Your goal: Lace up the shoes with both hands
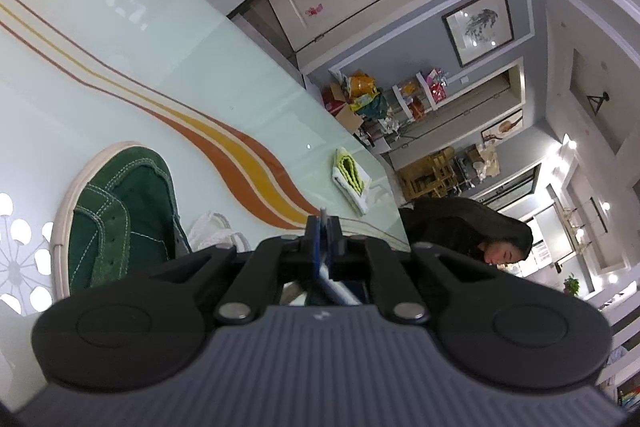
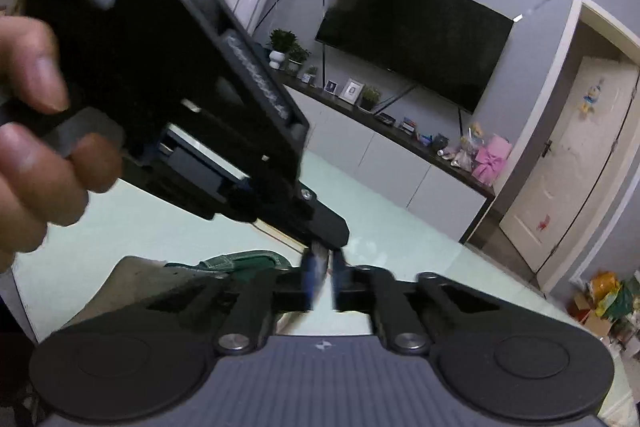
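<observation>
A green suede shoe with white stitching and a cream sole lies on the glass table at the left of the left wrist view; its heel shows in the right wrist view. A white shoelace is bunched beside it. My left gripper is shut, with a thin pale strip that looks like the lace end pinched between its blue pads. In the right wrist view a hand holds the left gripper, its tip pointing down into my right gripper. That gripper is narrowly open, its pads either side of the tip.
The pale green glass table has orange and yellow stripes. A folded yellow and white cloth lies near its far edge. A seated person is beyond the table. A cabinet and a TV stand along the wall.
</observation>
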`<state>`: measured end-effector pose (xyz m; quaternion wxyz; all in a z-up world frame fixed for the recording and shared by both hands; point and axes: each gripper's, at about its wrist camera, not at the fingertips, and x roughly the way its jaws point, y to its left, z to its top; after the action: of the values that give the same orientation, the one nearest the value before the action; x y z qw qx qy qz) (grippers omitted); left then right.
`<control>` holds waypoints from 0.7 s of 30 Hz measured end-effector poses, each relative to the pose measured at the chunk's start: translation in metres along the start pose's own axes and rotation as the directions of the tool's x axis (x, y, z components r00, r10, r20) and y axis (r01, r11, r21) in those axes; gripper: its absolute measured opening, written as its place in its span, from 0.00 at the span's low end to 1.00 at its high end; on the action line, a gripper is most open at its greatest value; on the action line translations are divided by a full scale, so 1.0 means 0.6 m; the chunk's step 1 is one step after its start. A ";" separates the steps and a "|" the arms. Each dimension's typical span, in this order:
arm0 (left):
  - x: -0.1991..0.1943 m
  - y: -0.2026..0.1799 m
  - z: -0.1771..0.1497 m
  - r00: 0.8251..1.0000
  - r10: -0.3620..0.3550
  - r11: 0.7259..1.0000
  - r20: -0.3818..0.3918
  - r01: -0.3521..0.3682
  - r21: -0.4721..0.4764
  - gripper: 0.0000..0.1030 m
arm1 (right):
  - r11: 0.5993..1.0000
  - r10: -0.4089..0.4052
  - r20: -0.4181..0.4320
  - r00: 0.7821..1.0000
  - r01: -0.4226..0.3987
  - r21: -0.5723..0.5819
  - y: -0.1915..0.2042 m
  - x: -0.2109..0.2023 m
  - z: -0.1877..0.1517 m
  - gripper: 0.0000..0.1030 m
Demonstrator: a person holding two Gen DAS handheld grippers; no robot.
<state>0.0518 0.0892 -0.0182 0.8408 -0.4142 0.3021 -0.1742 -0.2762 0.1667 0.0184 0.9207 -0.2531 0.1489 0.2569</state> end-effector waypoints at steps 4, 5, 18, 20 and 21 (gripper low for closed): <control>-0.009 0.008 0.004 0.995 0.096 0.995 -0.010 -0.096 0.002 0.32 | 0.999 -0.030 -0.028 0.999 0.029 -0.036 -0.001 0.015 -0.008 0.01; -0.009 0.008 0.002 0.987 0.160 0.987 -0.012 -0.160 0.023 0.34 | 0.998 -0.031 -0.036 0.999 0.029 -0.046 -0.002 0.020 -0.012 0.01; 0.036 0.012 -0.029 0.862 0.505 0.815 -0.029 -0.466 0.343 0.09 | 0.860 -0.022 -0.088 0.996 -0.026 -0.510 0.041 0.095 -0.074 0.01; 0.040 0.013 -0.025 0.856 0.517 0.806 -0.022 -0.478 0.349 0.07 | 0.828 -0.017 -0.092 0.996 -0.037 -0.559 0.045 0.105 -0.080 0.01; 0.040 0.012 -0.022 0.854 0.520 0.804 -0.017 -0.483 0.347 0.07 | 0.816 -0.014 -0.094 0.996 -0.043 -0.576 0.048 0.107 -0.084 0.01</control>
<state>0.0615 0.0729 -0.0391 0.8957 -0.1623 0.4137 -0.0164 -0.2466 0.1862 -0.0607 0.7907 -0.5308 0.1089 0.2849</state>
